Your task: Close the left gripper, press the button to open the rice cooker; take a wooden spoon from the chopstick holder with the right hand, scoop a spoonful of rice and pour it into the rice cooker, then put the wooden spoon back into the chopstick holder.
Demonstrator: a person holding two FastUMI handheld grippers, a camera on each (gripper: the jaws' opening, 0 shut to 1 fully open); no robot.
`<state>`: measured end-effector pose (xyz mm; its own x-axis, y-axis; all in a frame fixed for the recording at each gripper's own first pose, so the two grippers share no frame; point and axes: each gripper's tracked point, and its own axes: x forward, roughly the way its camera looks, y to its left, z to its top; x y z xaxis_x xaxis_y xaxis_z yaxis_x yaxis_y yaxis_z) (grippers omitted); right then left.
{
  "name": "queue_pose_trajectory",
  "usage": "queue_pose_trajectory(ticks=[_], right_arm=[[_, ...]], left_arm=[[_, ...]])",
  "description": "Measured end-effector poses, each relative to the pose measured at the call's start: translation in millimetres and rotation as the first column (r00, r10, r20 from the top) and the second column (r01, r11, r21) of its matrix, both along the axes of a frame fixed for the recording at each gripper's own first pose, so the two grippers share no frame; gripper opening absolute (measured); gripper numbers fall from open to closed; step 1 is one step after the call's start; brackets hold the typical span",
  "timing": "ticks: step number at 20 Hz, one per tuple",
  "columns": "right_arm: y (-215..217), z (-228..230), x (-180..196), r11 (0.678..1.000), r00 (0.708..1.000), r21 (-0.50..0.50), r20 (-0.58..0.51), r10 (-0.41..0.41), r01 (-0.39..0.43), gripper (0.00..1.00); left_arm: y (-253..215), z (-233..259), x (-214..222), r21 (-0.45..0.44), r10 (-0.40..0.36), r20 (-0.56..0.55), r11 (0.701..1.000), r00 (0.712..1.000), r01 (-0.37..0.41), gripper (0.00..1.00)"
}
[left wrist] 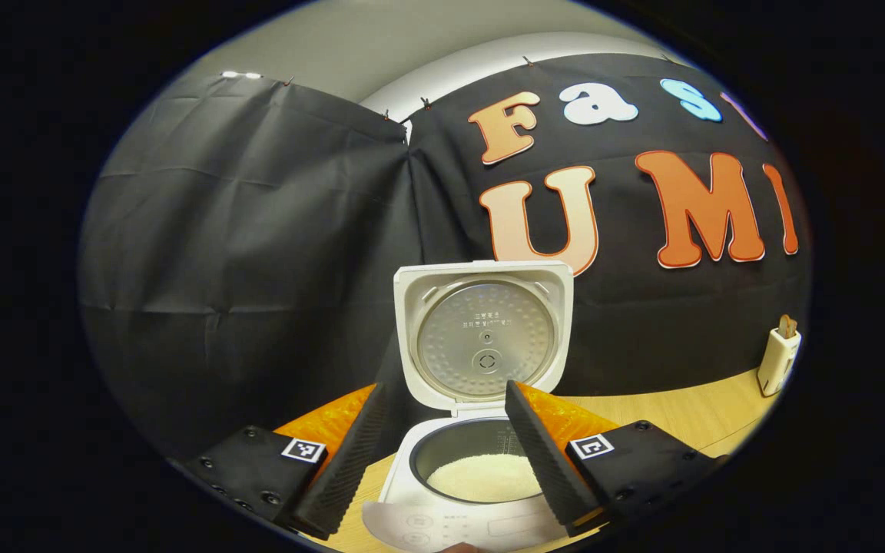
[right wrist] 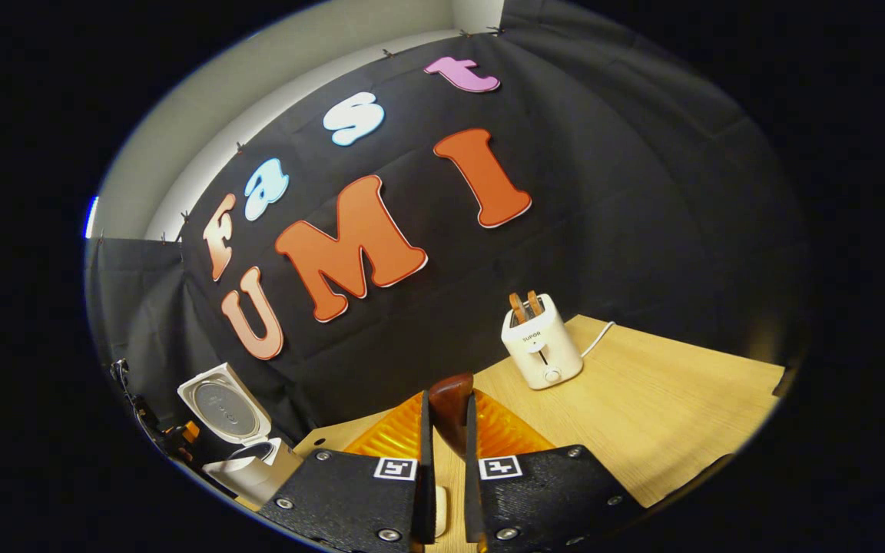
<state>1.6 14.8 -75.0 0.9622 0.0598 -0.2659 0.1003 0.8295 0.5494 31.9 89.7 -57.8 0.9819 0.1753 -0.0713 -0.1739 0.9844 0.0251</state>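
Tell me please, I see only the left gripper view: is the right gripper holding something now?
Observer: Yes. In the right gripper view the right gripper is shut on a dark brown wooden spoon, which stands between both fingers.
Operator: Good. Where is the rice cooker from that side?
Observer: It sits low on the left of that view, lid up, well apart from the right fingers.
Operator: The toaster is small at my edge. Is something in it?
Observer: Two slices of toast stand up from its slots, and a white cord runs from it over the table.
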Motion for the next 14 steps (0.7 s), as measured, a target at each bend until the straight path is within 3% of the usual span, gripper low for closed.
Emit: queue_pose_trajectory(ticks=[2,4,5,9,14], right_arm=[[1.1,-11.9,0.4,1.000,1.000,0.012,-0.029,-0.005,0.006,0.14],[-1.7,-22.5,2.8,0.999,0.998,0.028,-0.051,-0.020,0.022,0.15],[-5.3,-30.3,4.8,0.998,0.996,0.043,-0.077,-0.038,0.042,0.15],[-10.3,-44.0,7.9,0.989,0.989,0.103,-0.118,-0.092,0.104,0.15],[-9.3,-50.5,4.2,0.991,0.983,0.091,-0.164,-0.078,0.094,0.18]], left_arm=[[18.4,2.9,5.8,0.012,0.030,-0.007,0.999,1.000,-0.030,0.96],[36.6,12.0,7.7,0.012,0.061,0.005,0.998,0.998,-0.061,0.99],[44.3,16.1,11.0,-0.004,0.074,0.008,0.997,0.997,-0.073,0.95],[69.1,28.8,21.8,-0.038,0.120,0.020,0.992,0.993,-0.119,0.98],[74.1,78.7,42.4,-0.055,0.140,0.105,0.989,0.985,-0.135,0.95]])
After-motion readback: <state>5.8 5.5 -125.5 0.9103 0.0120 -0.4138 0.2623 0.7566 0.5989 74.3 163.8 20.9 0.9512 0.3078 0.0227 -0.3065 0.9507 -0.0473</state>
